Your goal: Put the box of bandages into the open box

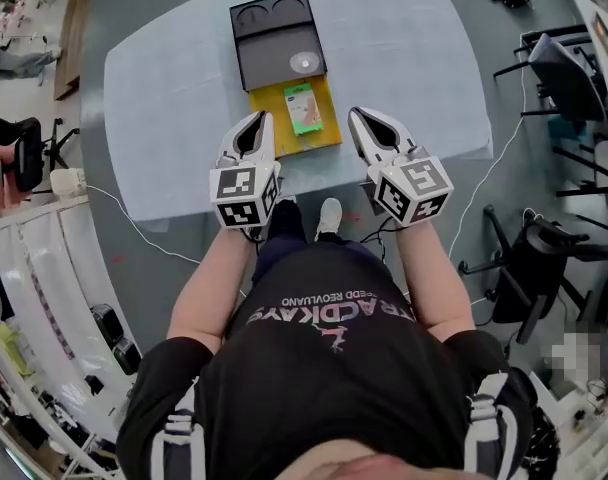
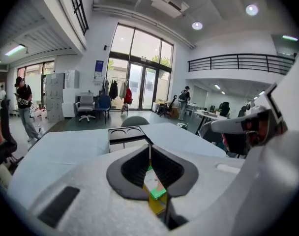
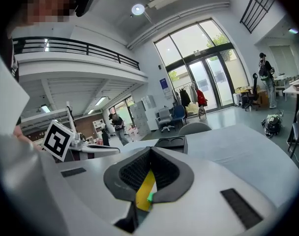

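Yellow flat cardboard tray [image 1: 269,118] lies at the near edge of the pale blue-grey table [image 1: 164,88], about midway along it. The green-and-white box of bandages [image 1: 304,108] lies flat on the tray, towards its right side. From my feeds I cannot tell whether the tray has walls. Touching its far edge sits a black open box [image 1: 279,63]. Its nearer half holds a small white disc [image 1: 304,63] and its farther half shows two round recesses.

I have the left tongs [image 1: 263,118] over the tray's near-left corner, jaws pressed together and gripping nothing. In the left gripper view the slit below the pads shows only the tray and the green box down on the table. The right tongs [image 1: 356,114] hang just beside the tray's right edge, jaws likewise together and empty. Both point towards the far edge, tipped a little downward, with the box of bandages between them and touched by neither.

Around the table, black office chairs [image 1: 544,258] crowd the floor off its right edge. A white cable [image 1: 134,223] trails past the near-left corner, and a white shoe [image 1: 329,216] shows below the near edge. Beyond the far edge I see a grey chair back [image 2: 134,121], tall glass doors [image 2: 139,82] and a standing person [image 2: 24,107] off to the left.
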A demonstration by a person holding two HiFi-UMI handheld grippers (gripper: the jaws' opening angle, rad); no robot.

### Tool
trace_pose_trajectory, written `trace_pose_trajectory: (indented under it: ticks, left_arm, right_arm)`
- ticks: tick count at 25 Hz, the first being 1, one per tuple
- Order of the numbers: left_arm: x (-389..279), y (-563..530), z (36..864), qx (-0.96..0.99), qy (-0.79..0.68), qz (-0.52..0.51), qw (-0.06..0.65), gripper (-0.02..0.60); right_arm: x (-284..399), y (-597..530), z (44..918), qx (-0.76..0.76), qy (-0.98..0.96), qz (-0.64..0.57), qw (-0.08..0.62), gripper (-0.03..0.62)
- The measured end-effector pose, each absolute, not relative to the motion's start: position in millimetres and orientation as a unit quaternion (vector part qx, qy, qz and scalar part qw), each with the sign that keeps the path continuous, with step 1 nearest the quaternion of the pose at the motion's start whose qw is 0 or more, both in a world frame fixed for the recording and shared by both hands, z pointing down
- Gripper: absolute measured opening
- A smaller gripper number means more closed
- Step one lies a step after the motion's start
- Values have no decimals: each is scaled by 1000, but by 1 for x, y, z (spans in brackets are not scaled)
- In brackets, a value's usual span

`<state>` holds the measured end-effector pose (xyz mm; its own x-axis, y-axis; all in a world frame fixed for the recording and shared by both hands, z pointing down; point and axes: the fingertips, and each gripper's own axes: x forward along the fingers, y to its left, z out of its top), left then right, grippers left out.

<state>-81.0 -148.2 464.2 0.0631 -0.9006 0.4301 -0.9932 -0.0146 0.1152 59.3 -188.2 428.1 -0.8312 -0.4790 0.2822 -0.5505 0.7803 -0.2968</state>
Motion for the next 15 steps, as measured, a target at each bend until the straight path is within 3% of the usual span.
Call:
trace_pose_trajectory:
  ticks: [15]
  left_arm:
    - [-36, -86, 335, 739, -668, 48, 73, 20]
  right_arm:
    - [67, -136, 317, 212, -971, 103, 32, 11]
